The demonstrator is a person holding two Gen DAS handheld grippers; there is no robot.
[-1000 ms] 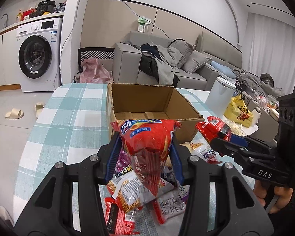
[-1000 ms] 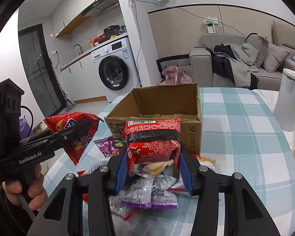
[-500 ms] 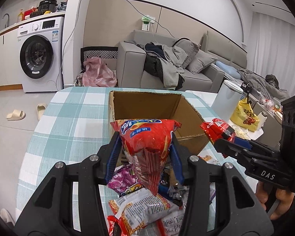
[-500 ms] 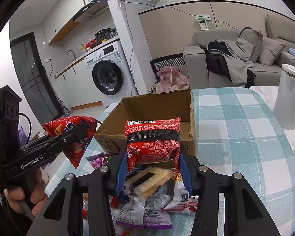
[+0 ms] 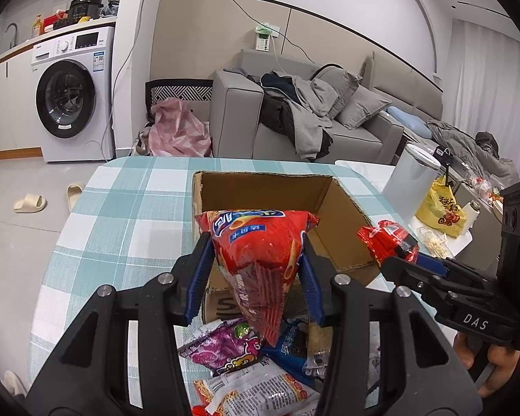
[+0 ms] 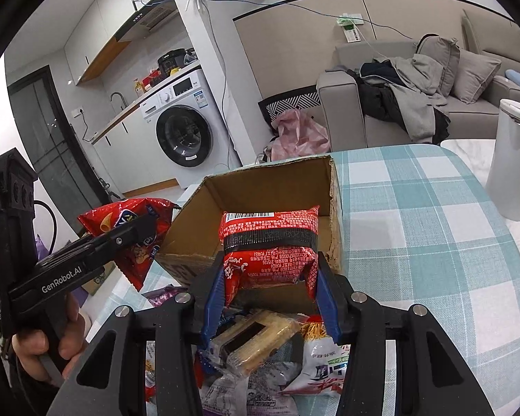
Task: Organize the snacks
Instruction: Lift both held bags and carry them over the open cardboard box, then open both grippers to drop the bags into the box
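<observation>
On the left, the left gripper (image 5: pixel 256 260) is clamped on a red chip bag (image 5: pixel 260 242), both blue pads pinching its lower half so the puffy top stands up ahead of the fingers, and that grip low down looks chosen to keep the bag from folding over. Straight ahead of it and a little below sits the open cardboard box (image 5: pixel 270 187), mouth up on the checked tablecloth (image 5: pixel 121 215), apparently empty from here, so this bag reads as headed for that opening. Underneath the gripper lies the loose pile of snacks (image 5: pixel 246 357), purple, blue and white packets heaped against the box's near wall, handy for picking one by one. Moving right, the right gripper (image 6: pixel 268 277) is closed on a red noodle packet (image 6: pixel 270 242), squeezed across its width with the barcode end pointing forward, held level just short of the box's near rim. Off to its right a white canister (image 6: pixel 513 159) stands well apart, out of the way. Two packets up, both poised at the box, so dropping in looks next.
</observation>
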